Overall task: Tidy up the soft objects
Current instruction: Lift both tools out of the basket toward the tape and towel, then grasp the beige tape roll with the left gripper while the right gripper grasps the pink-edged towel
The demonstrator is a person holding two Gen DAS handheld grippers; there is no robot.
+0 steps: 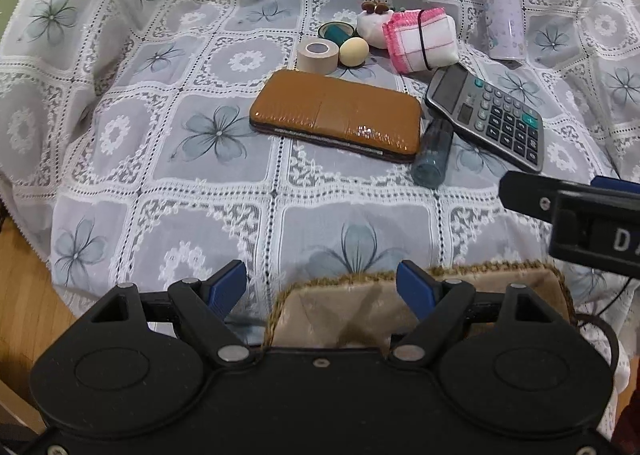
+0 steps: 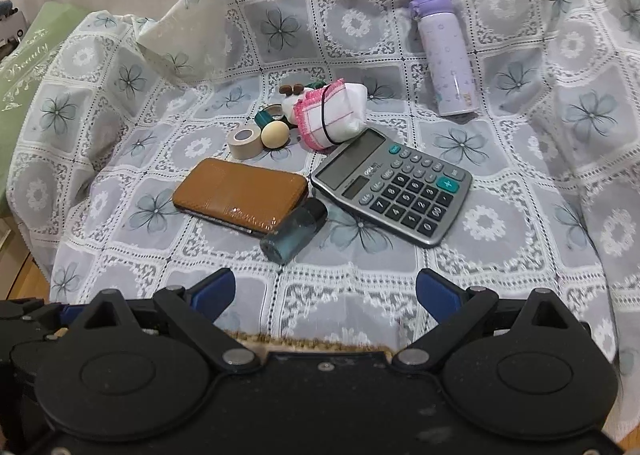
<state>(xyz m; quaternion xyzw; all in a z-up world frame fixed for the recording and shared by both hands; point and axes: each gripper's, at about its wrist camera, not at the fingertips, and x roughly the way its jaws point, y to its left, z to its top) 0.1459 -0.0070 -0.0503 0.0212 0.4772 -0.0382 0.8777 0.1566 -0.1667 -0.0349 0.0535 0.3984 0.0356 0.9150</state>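
Your left gripper [image 1: 322, 287] and right gripper [image 2: 324, 297] both hang wide and empty over the near basket [image 1: 360, 307], likely the drop spot; the rolled cloth [image 1: 420, 39] and white plush [image 1: 370, 29] lie far, behind the calculator [image 1: 486, 117]

Soft even indoor light, faint shadows, glare on brown case [image 1: 336, 115], fisheye-curved edges, top perhaps slightly blurred

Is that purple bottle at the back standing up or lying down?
Lying down. The purple bottle rests lengthwise on the lace cloth, its whole side showing and its lid pointing toward the far edge.
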